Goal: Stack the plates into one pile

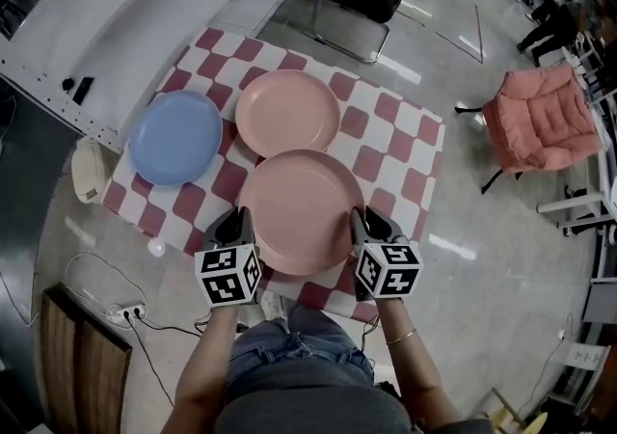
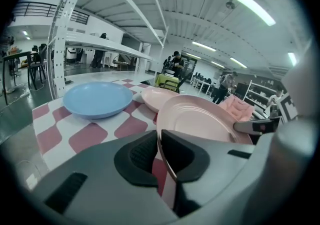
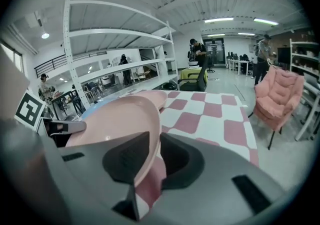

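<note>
- Pink is the colour of the near pink plate point(image 1: 299, 210), the largest of three plates on the table point(image 1: 424, 181). It is at the table's near edge, held between the two grippers.
- Left gripper point(image 1: 239, 222): the jaws are clenched on the left rim of the near pink plate. The left gripper view shows the rim point(image 2: 165, 161) pinched edge-on between the two dark pads point(image 2: 137, 161).
- Right gripper point(image 1: 360, 222): the jaws are clamped on the right rim of the same plate. The right gripper view shows the rim point(image 3: 145, 154) running between the pads point(image 3: 177, 161).
- Near pink plate, attitude: both gripper views show red-and-white checked cloth point(image 2: 70, 136) beneath the gripped rim. In the head view the plate's far edge overlaps the near rim of the far pink plate point(image 1: 287, 112).
- Far pink plate: it lies flat on the cloth towards the table's far edge.
- Blue plate point(image 1: 175, 136): it lies flat at the table's left corner, just beside the far pink plate. The head view does not show whether the two touch.
</note>
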Available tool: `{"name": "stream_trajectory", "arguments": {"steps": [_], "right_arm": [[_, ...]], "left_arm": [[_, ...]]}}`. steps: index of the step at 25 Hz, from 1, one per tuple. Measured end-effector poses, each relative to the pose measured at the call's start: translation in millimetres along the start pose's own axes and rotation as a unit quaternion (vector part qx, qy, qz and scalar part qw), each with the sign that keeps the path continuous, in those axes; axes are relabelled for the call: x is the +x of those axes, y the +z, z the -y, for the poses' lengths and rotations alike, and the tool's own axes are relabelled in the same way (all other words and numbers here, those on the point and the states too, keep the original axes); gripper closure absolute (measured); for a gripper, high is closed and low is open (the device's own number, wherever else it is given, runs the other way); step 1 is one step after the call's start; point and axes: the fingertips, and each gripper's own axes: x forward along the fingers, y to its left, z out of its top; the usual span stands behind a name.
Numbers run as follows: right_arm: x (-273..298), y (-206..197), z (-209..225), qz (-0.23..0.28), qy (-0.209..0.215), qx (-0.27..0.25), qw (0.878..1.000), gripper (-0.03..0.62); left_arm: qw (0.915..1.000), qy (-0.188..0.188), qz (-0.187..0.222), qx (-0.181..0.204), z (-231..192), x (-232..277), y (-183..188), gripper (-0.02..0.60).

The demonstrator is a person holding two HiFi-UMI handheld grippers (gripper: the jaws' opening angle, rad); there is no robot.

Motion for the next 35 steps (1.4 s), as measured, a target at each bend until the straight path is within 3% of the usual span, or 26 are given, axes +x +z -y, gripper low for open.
{"name": "stream_trajectory", "arguments": {"steps": [14, 22, 35], "right_arm": [[52, 49, -35, 0.007, 0.033, -0.053, 0.998, 0.517], [84, 78, -22, 0.006, 0.036, -0.072, 0.997, 0.517], [143, 121, 12, 0.006, 0.025, -0.062, 0.998, 0.517]], "left_arm": [[0.9986, 0.037, 0.036, -0.011, -43, 2, 47, 0.545], [0.9983, 0.038, 0.04, -0.018, -46, 40, 74, 0.546], [0.9988, 0.038, 0.026, -0.016, -44, 114, 121, 0.546]]}}
